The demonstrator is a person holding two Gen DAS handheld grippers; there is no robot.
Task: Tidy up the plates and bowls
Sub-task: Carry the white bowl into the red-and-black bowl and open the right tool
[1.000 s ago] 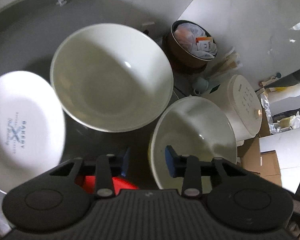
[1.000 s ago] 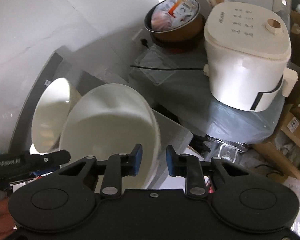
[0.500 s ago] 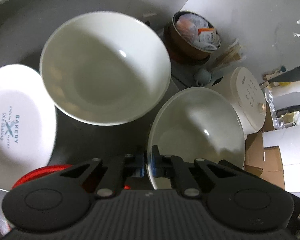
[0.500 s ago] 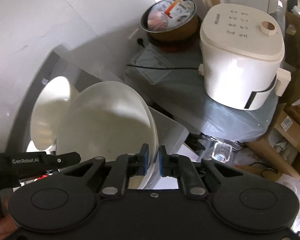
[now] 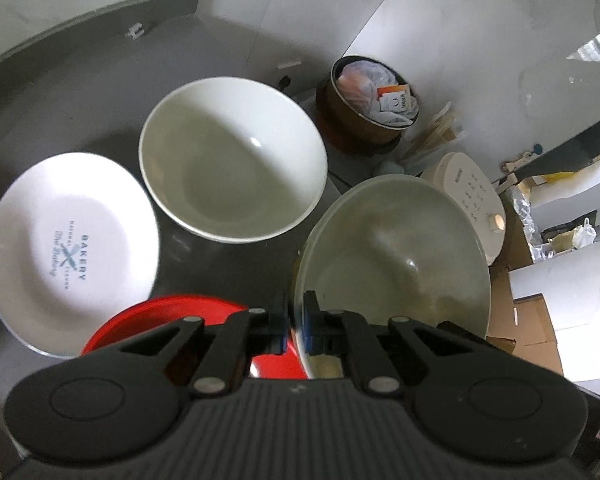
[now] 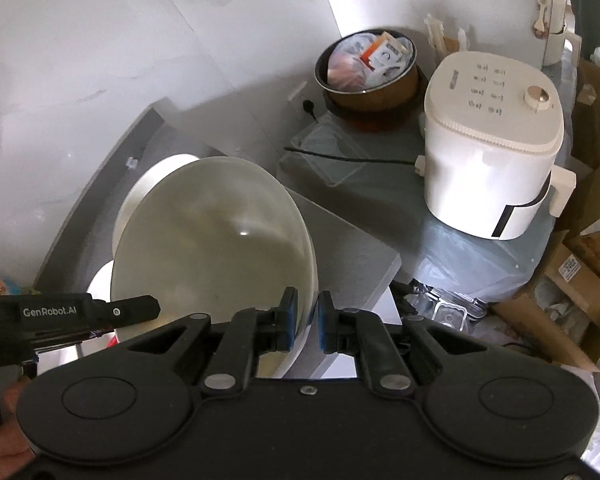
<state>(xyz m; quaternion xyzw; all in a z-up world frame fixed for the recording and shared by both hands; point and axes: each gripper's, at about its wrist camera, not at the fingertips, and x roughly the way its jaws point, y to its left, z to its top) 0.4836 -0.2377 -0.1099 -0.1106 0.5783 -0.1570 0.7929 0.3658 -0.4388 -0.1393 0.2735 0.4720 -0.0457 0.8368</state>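
Both grippers on pale bowl [image 5: 392, 256] | left fingers [image 5: 278, 326] clamp near rim | right fingers [image 6: 288, 320] pinch opposite rim

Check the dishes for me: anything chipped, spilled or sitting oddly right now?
No chips or spills show. The one oddity: the pale round bowl is tilted steeply, pinched by its rim in the left gripper and the right gripper. The other white bowl sits upright.
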